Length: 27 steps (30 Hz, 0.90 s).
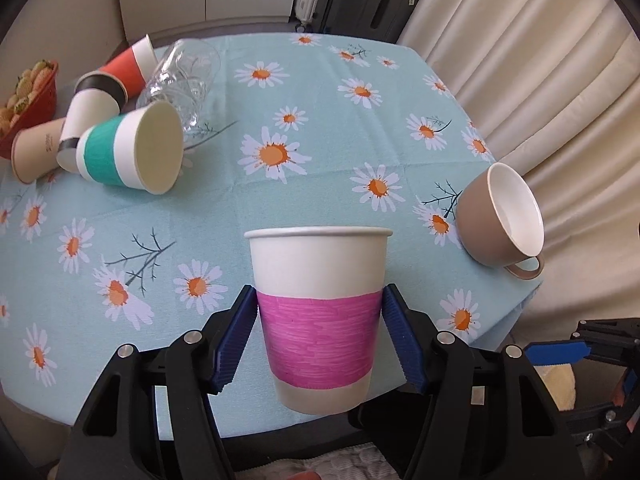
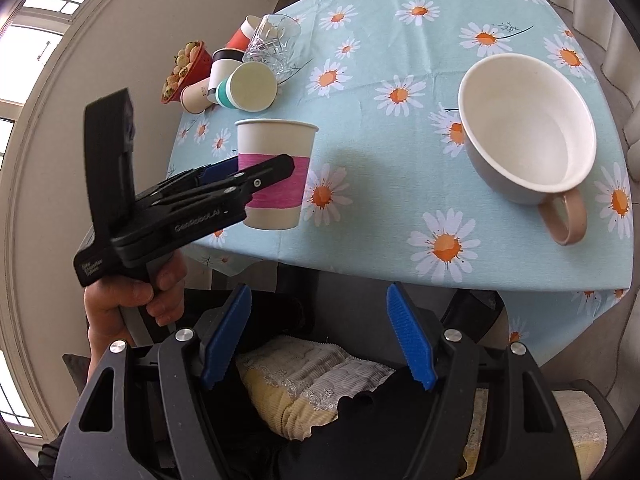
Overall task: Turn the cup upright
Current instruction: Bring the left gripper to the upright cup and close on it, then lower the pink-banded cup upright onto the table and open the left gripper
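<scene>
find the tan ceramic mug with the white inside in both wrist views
Left wrist view: the tan ceramic mug with the white inside lies on its side at the right table edge.
Right wrist view: the mug fills the upper right, mouth toward the camera.
Shared landmark: the upright pink-banded paper cup, left of the mug.

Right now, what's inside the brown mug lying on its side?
Nothing visible: the brown mug shows a bare white interior, with its mouth facing the right tool. The tablecloth under the mug is hidden.
</scene>
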### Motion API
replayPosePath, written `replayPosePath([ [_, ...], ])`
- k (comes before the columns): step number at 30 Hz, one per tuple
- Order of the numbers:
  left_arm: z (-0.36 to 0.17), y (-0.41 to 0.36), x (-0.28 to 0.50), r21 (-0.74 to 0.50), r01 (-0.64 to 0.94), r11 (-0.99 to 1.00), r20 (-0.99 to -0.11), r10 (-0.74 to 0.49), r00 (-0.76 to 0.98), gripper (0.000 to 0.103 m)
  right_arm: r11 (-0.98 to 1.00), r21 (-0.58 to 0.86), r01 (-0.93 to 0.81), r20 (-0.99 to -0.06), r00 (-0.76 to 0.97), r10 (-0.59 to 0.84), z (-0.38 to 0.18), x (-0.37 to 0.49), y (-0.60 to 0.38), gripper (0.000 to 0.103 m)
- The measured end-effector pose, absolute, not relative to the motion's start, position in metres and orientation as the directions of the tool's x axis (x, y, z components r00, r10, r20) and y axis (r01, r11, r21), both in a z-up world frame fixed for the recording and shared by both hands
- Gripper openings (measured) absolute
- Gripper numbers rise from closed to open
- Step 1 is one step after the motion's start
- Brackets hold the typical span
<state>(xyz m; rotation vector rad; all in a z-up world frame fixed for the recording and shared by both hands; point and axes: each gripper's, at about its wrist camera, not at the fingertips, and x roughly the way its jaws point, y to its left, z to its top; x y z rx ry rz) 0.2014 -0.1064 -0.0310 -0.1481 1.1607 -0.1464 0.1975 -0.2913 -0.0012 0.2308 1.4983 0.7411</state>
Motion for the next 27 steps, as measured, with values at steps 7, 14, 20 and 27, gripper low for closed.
replayPosePath([
  [7, -0.007, -0.106, 0.167, -0.075, 0.047, 0.996, -0.835, -0.088, 0.544, 0.062, 0.766, 0.565, -0.305, -0.814, -0.059, 0.577, -0.002, 0.199, -0.284, 0.07],
  [14, 0.001, -0.097, 0.142, -0.076, -0.004, 0.997, -0.765, -0.056, 0.642, 0.062, 0.769, 0.568, -0.293, -0.809, -0.031, 0.587, -0.004, 0.2, -0.277, 0.07],
  [20, -0.001, -0.082, 0.131, -0.095, -0.078, 0.992, -0.706, -0.012, 0.709, 0.062, 0.765, 0.585, -0.269, -0.791, 0.021, 0.612, -0.004, 0.205, -0.278, 0.07],
  [27, -0.021, -0.069, 0.127, -0.094, -0.153, 0.984, -0.639, 0.059, 0.767, 0.062, 0.759, 0.593, -0.269, -0.772, 0.078, 0.631, -0.001, 0.208, -0.272, 0.07],
])
